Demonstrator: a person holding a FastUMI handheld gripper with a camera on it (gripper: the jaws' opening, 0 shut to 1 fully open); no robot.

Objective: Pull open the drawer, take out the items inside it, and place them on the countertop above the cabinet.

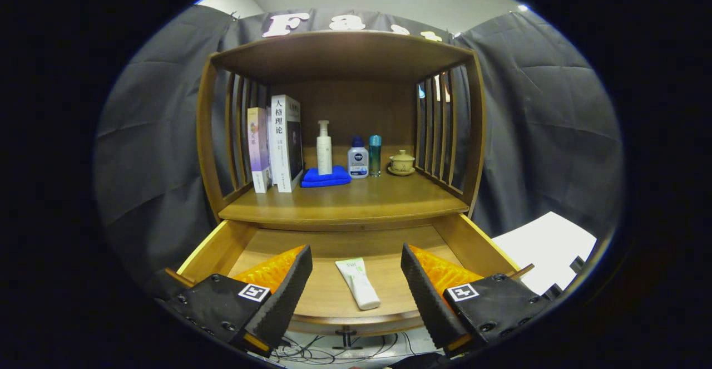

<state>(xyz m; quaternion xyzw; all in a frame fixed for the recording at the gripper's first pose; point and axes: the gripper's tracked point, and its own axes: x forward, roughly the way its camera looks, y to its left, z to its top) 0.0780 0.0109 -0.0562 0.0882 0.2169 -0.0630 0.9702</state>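
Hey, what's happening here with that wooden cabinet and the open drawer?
A person is holding a gripper over the pulled-out drawer of a wooden cabinet. The fingers are spread open, with a white tube lying on the drawer floor between them, not yet grasped. On the countertop above stand books, bottles, a blue cloth and a small lidded cup.

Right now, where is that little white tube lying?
In the gripper view, the white tube lies flat on the floor of the open drawer, below the countertop, between the open gripper's two fingers.
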